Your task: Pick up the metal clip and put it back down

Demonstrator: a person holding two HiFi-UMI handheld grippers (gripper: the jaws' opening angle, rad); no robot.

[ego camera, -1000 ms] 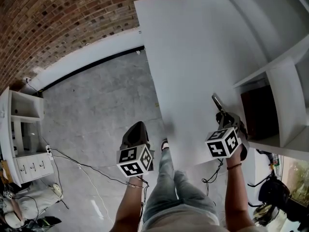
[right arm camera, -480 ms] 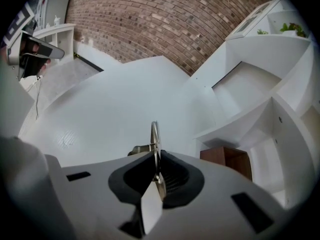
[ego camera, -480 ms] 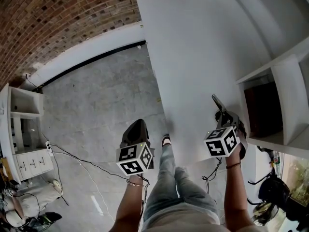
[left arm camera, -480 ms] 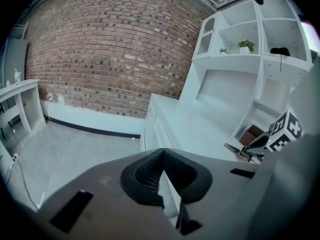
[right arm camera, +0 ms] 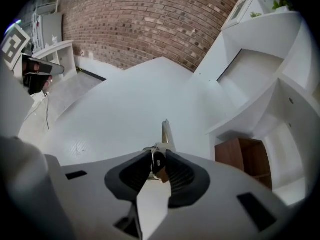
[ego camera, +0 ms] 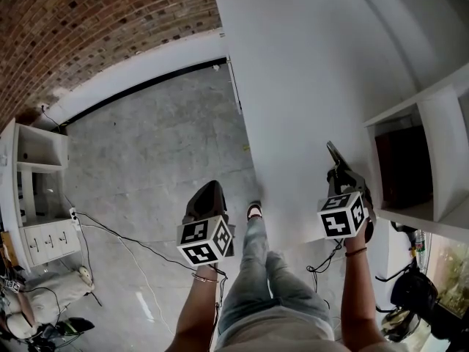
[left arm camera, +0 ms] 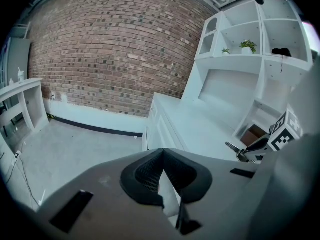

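My right gripper (right arm camera: 159, 165) is shut on the metal clip (right arm camera: 164, 136), whose silver handle sticks out past the jaws over the white table (right arm camera: 130, 109). From the head view the clip (ego camera: 333, 155) points away from me above the table's near right part (ego camera: 308, 86), held by the right gripper (ego camera: 341, 176). My left gripper (ego camera: 207, 199) hangs over the grey floor left of the table, jaws together with nothing in them. In the left gripper view its pads (left arm camera: 150, 176) meet and the clip (left arm camera: 234, 148) shows at the right.
A white shelf unit (ego camera: 432, 145) stands on the table's right side, with a brown wooden box (ego camera: 399, 167) in its lower bay. A brick wall (ego camera: 88, 28) runs behind. White cabinet (ego camera: 33, 196) and cables (ego camera: 110, 248) lie on the floor at left. My legs are below.
The view has shifted a little, so the table and floor sit slightly further right and down. The right gripper still holds the clip in much the same pose; the left gripper has not moved.
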